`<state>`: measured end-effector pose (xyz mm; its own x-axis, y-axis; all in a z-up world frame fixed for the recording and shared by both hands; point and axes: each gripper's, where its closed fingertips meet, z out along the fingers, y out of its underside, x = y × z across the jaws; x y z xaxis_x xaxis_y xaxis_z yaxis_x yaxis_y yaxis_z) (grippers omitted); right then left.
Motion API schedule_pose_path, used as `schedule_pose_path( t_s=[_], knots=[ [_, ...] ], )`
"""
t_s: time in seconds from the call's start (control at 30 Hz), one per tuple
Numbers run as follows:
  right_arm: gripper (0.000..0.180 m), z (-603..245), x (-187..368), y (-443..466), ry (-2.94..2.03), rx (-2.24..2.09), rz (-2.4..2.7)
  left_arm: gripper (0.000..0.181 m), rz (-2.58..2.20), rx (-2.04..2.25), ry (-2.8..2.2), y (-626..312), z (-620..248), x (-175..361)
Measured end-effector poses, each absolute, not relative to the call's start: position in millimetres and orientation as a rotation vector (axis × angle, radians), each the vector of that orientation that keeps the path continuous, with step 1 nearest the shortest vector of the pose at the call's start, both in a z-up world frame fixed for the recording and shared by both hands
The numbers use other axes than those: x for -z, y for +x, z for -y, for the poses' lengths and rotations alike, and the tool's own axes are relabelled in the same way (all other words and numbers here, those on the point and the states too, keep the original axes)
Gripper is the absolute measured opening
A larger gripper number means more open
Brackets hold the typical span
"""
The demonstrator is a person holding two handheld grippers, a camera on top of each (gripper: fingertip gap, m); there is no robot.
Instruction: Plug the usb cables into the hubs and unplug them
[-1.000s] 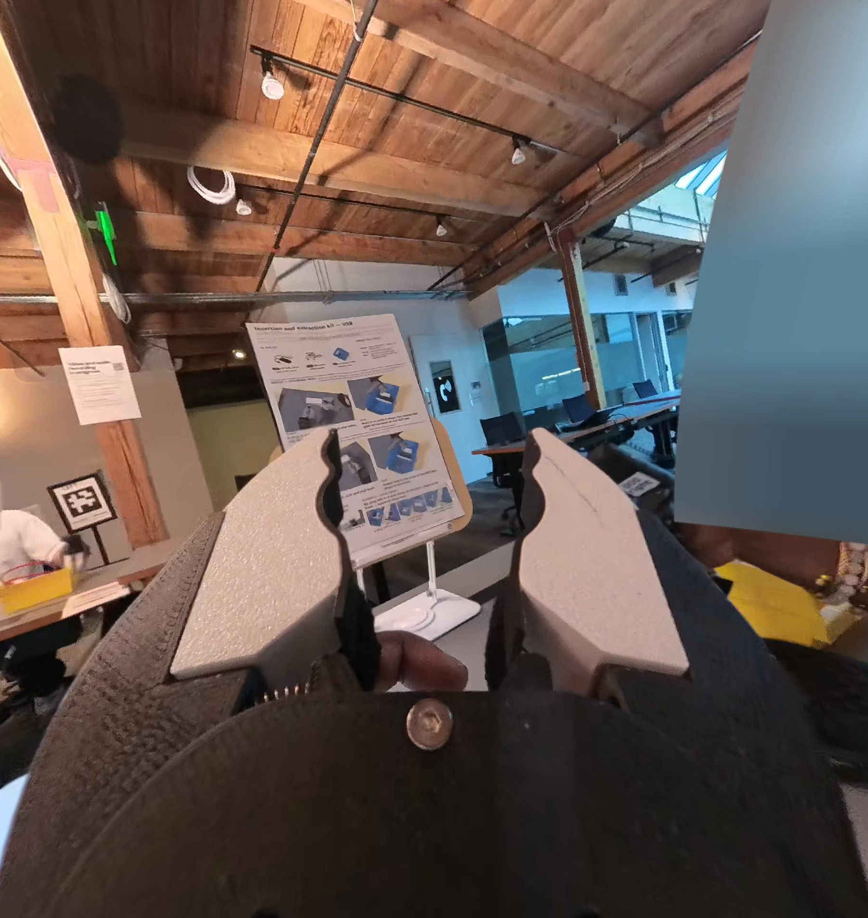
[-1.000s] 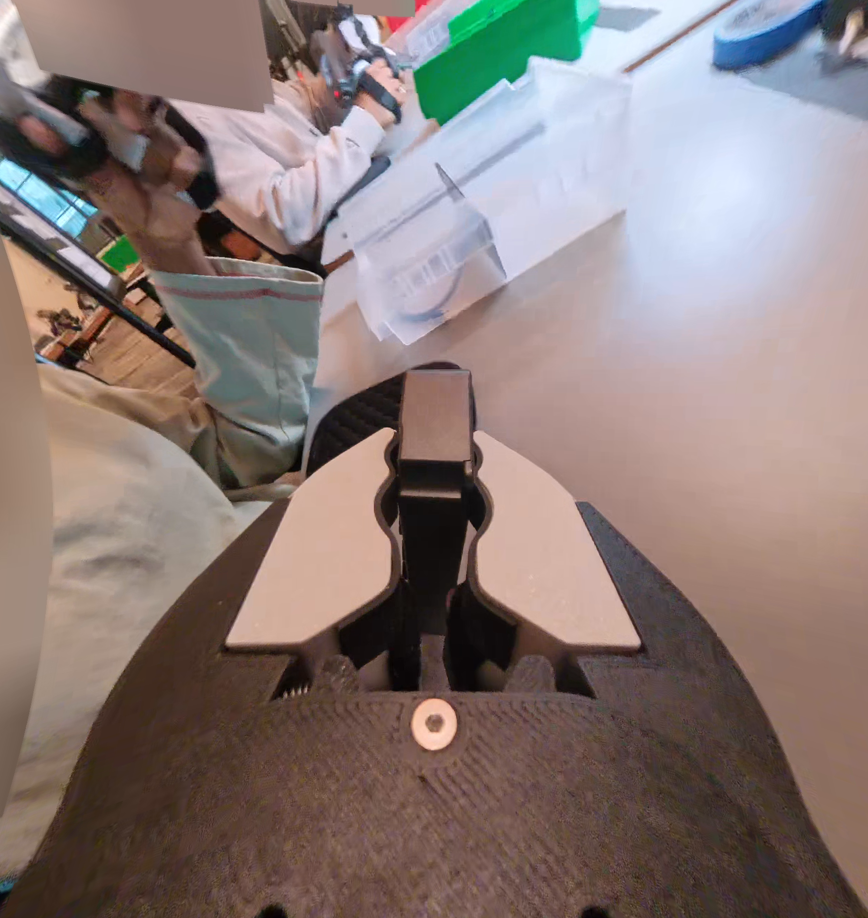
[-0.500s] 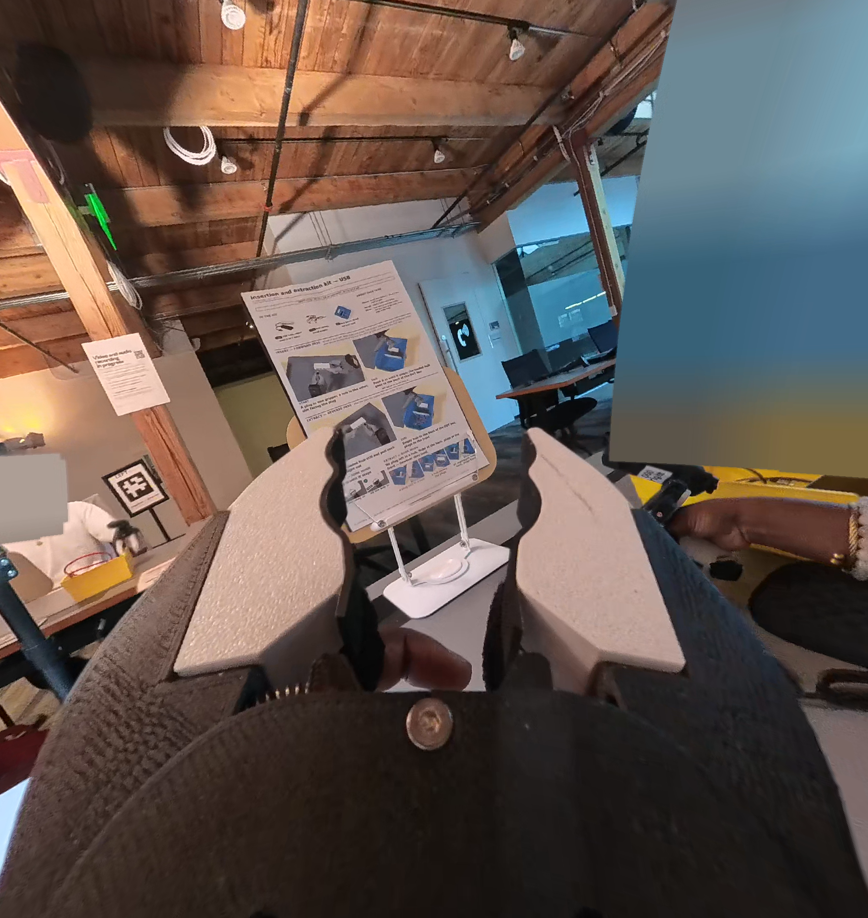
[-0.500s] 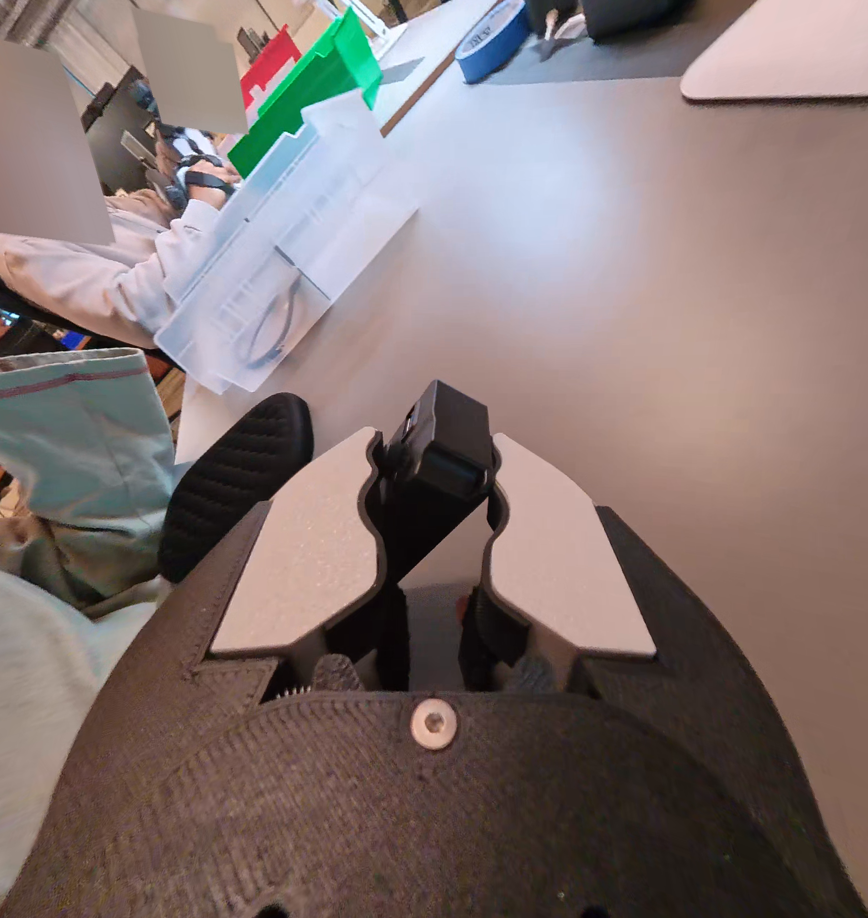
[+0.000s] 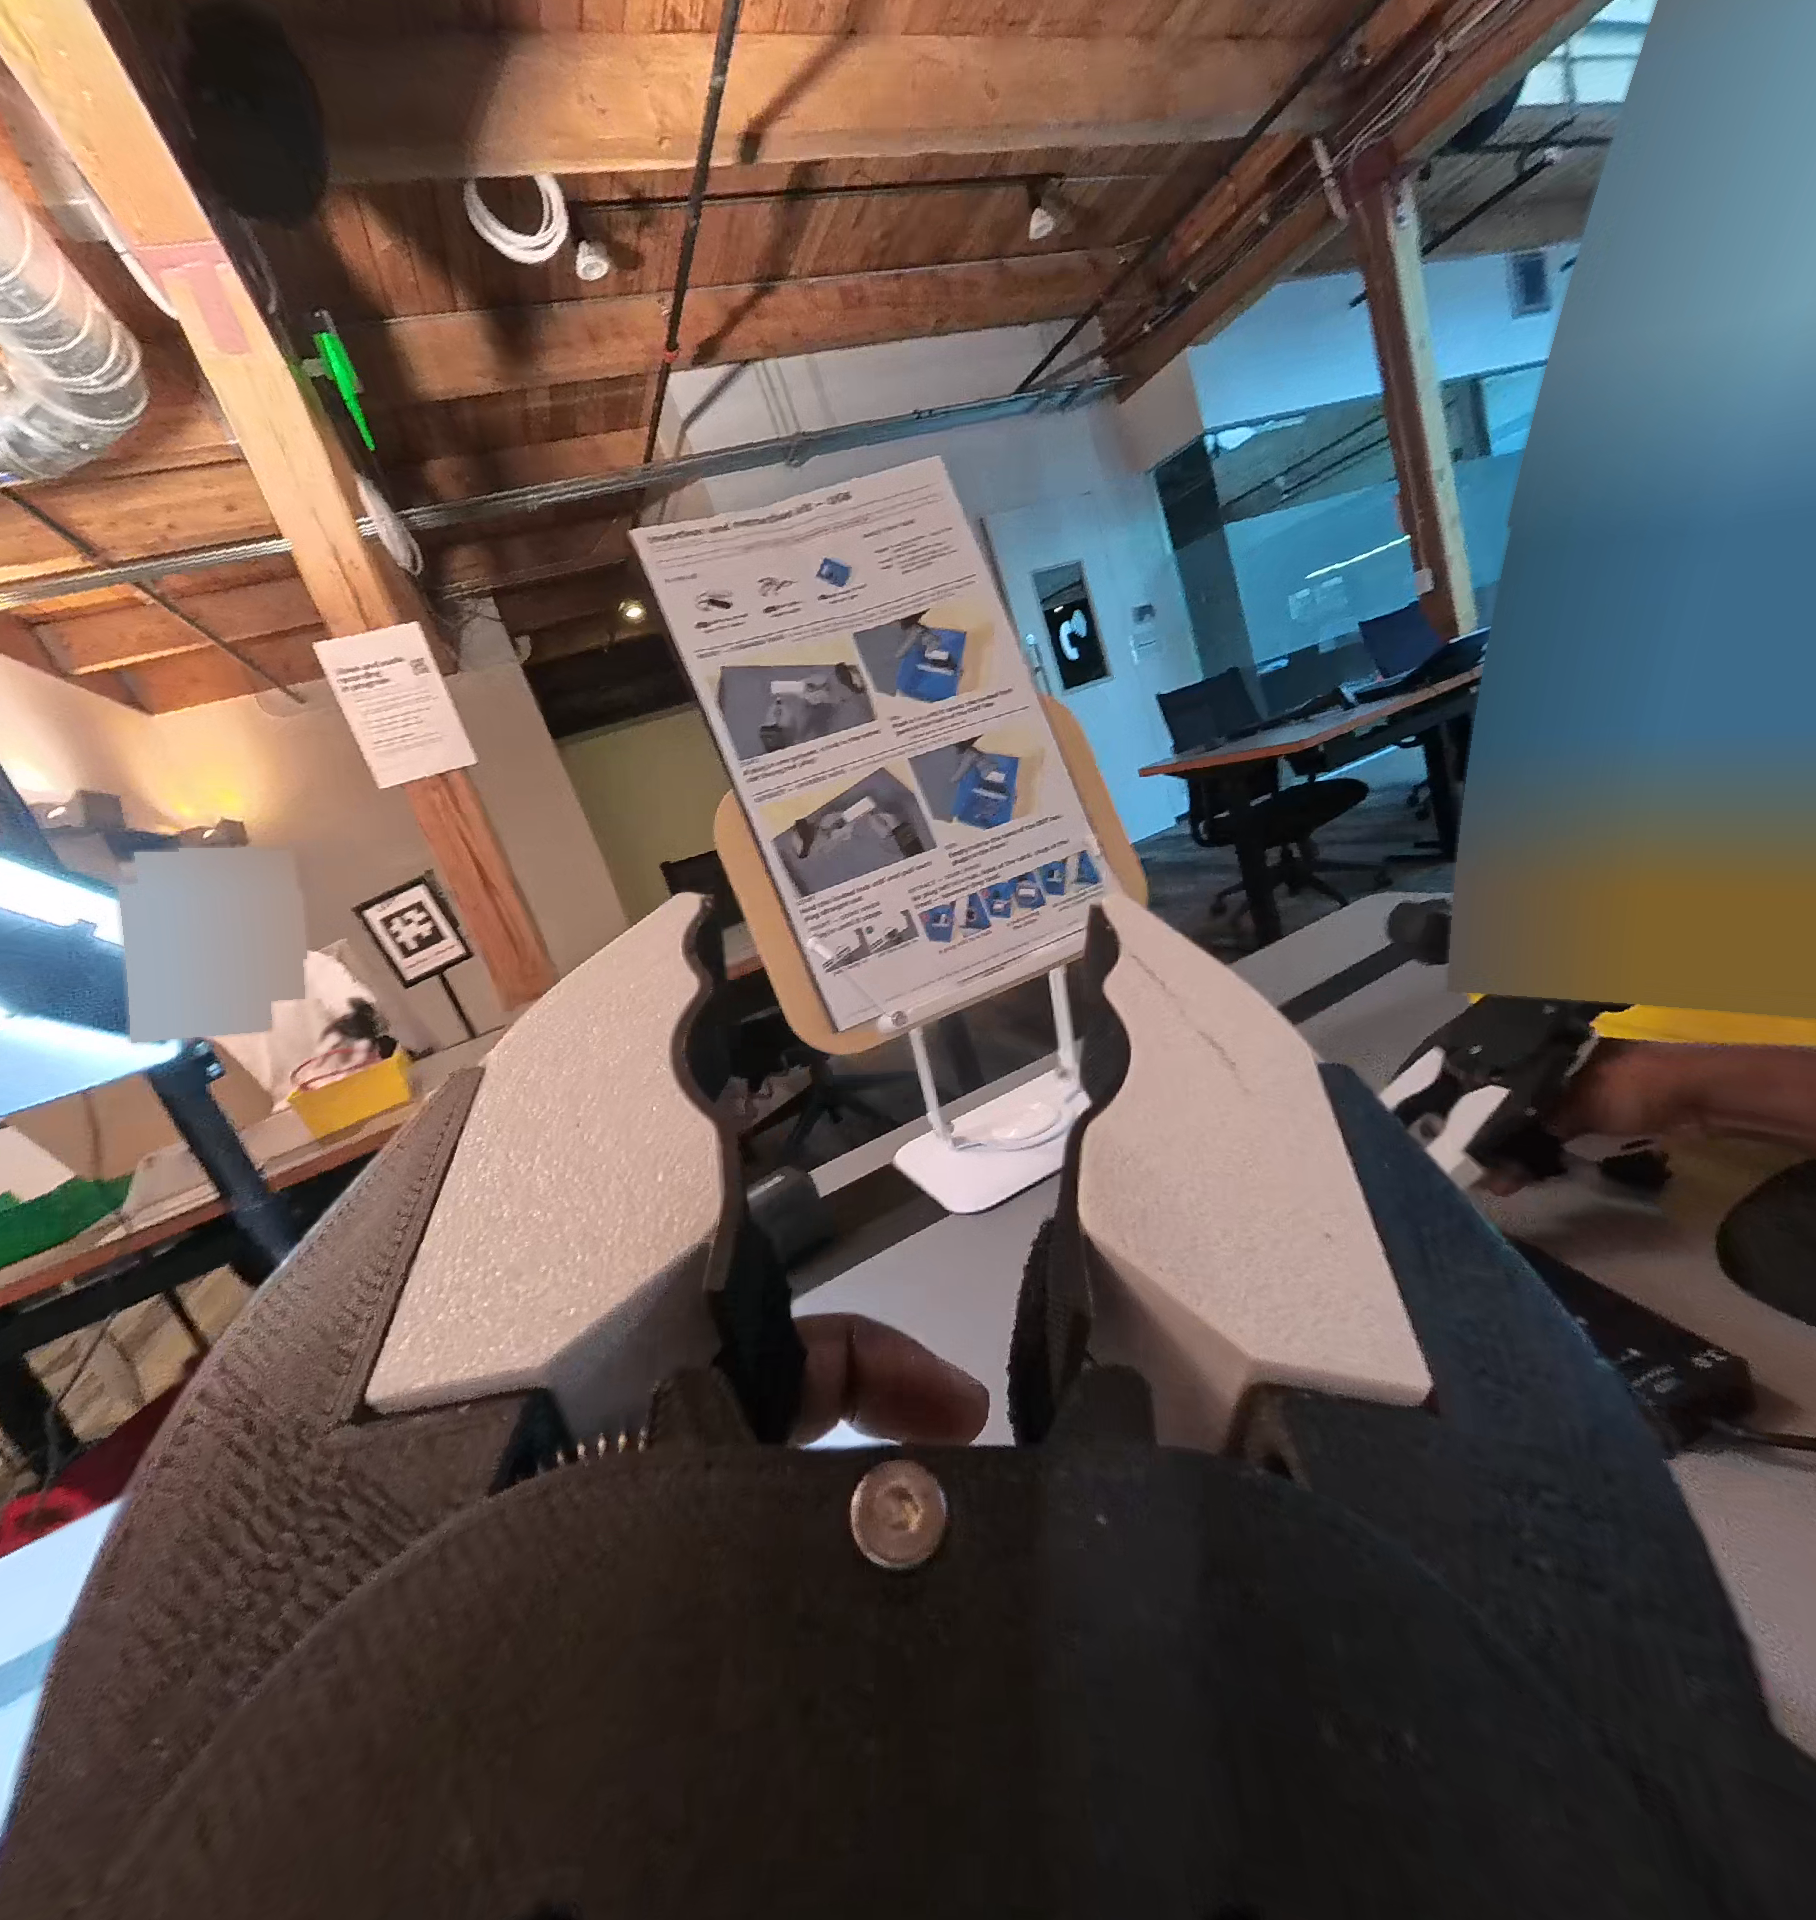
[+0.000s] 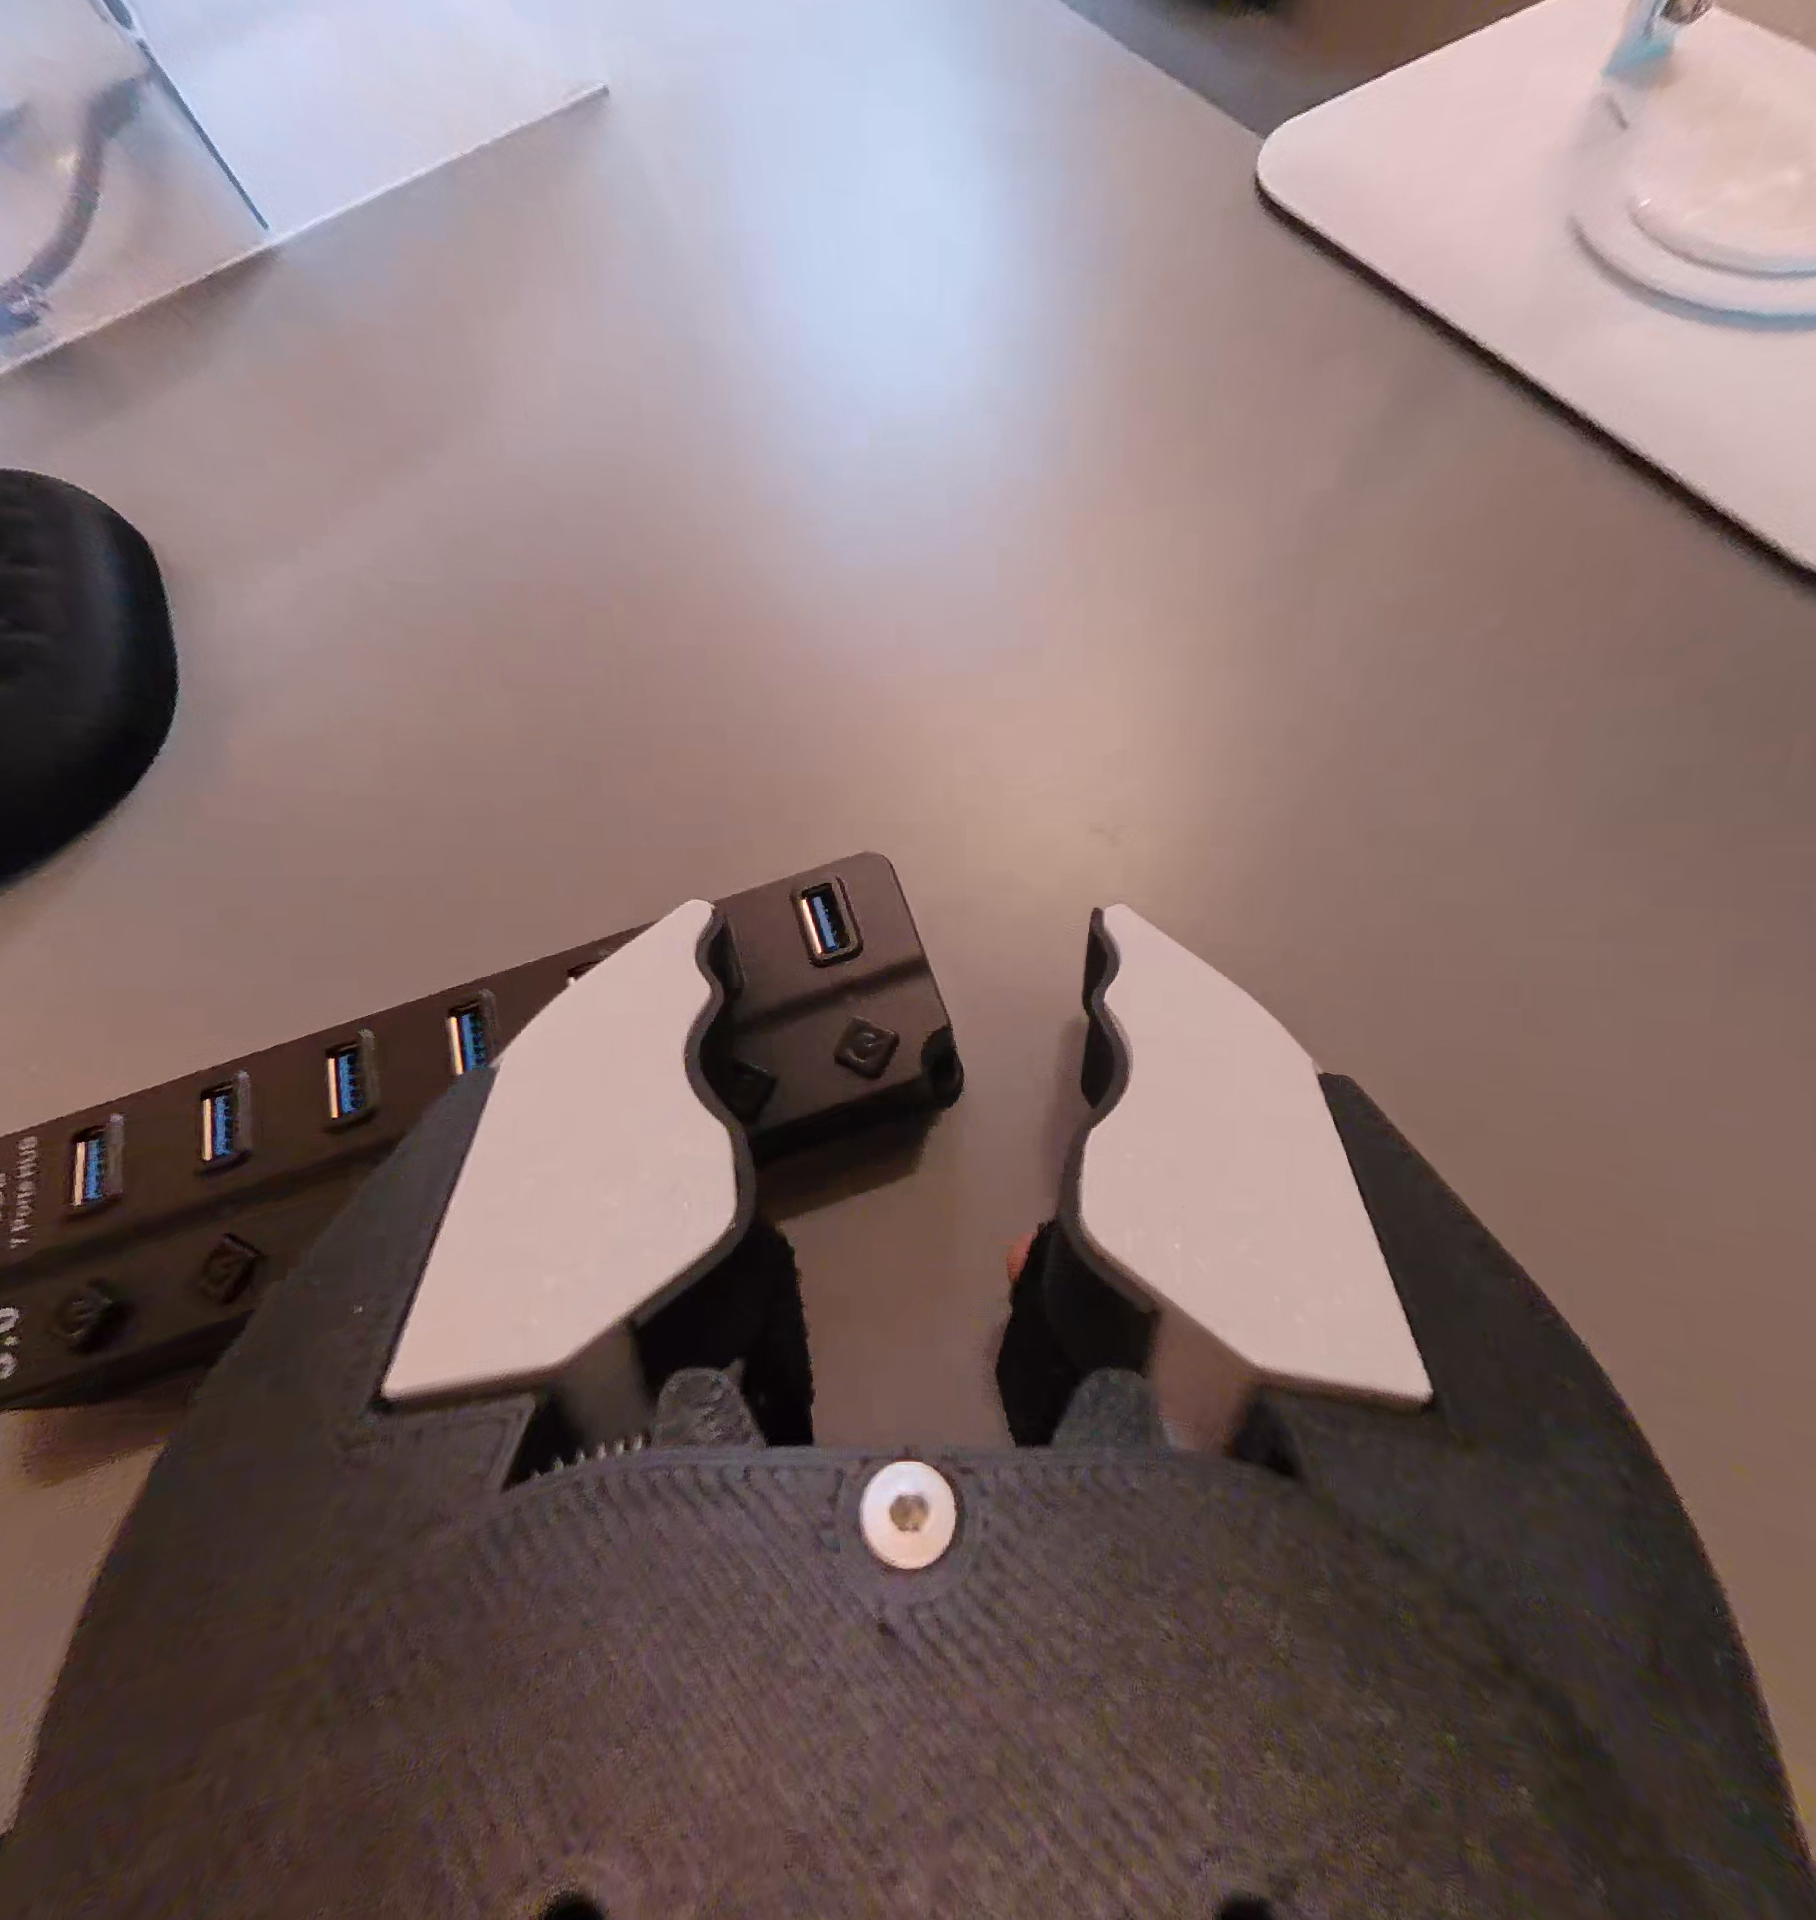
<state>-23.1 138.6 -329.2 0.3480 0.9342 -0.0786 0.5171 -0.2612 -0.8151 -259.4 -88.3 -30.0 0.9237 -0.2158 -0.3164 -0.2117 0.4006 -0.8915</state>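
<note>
Half a second back the right gripper (image 6: 899,971) pinched a black block; now its fingers (image 6: 592,1153) are spread and empty, tipped down over the bench (image 6: 987,623). One black USB hub (image 6: 260,1132) lies flat there, ports up, its near end under the gripper's left finger, likely set down so the ports face a plug. Six ports counted; others may be hidden. No cable plugged in; one coiled in the clear tray (image 6: 73,187) far left. The left gripper (image 5: 893,997) has swung lower yet aims at the instruction sheet (image 5: 873,748), fingers (image 5: 571,1174) spread, holding nothing, seemingly idle.
</note>
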Motion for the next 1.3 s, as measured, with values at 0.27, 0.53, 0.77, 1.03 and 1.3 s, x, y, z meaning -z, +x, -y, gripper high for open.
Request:
schedule_pose_path(
  t_s=[0.27,0.53,0.77,1.03,1.3],
  knots=[
    [0.101,-135.5,264.0,-24.5,-1.460,-0.663,1.164,0.065,-0.338,-0.134,-1.623,-320.1,72.8,105.0],
    [0.101,-136.2,247.6,-21.5,-1.368,-0.609,1.108,0.061,-0.082,-0.053,-2.426,-376.2,53.9,252.7],
    [0.096,-138.5,254.4,-21.1,-1.398,-0.553,1.130,0.065,-0.001,-0.083,-2.766,-382.4,36.4,324.2],
    [0.096,-139.3,262.1,-21.2,-1.414,-0.455,1.191,0.064,0.036,-0.171,-2.784,-377.6,17.9,334.9],
    [0.096,-145.0,263.5,-14.3,-1.422,-0.379,1.195,0.000,0.036,-0.246,-2.708,-392.4,24.6,317.2]
  ],
)
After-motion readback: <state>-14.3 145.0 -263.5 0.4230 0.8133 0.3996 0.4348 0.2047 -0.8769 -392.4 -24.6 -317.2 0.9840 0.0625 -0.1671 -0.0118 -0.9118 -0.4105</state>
